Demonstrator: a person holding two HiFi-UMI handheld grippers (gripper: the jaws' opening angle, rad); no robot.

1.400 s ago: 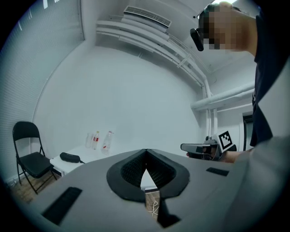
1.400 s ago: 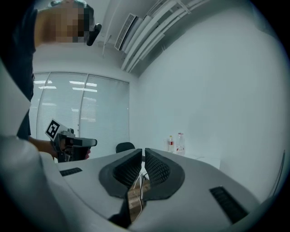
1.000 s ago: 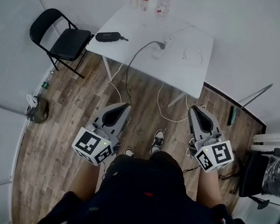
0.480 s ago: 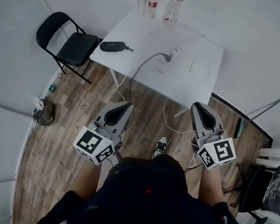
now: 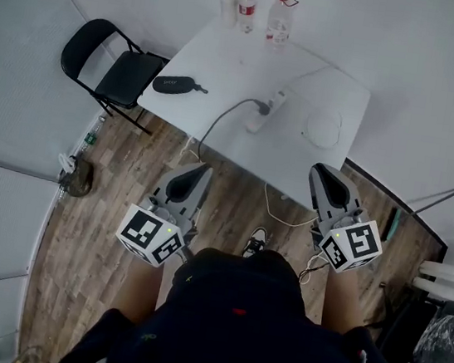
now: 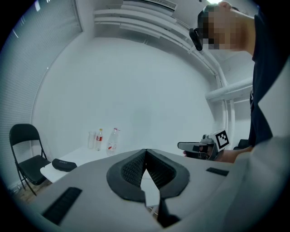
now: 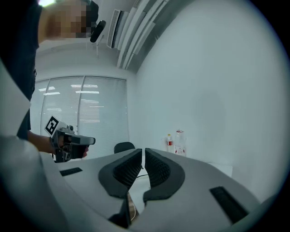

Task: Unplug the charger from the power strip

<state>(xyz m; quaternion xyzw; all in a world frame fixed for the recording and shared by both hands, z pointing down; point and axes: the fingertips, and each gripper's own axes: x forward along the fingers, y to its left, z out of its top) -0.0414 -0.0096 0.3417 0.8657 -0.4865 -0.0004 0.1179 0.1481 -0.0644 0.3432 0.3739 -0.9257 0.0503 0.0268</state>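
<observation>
Bright, even light; fisheye warp w/ dark corners.

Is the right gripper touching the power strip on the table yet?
Apart. In the head view the right gripper is at the near edge of the table, and a wide stretch of bare top separates its shut jaws from the power strip.

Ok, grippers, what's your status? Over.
Left gripper and right gripper shut, empty, away from the strip. Charger plugged in. Nothing in the way.

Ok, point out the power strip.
In the head view, the power strip lies on the white table, right of the black case, left of the coiled white cable.
</observation>
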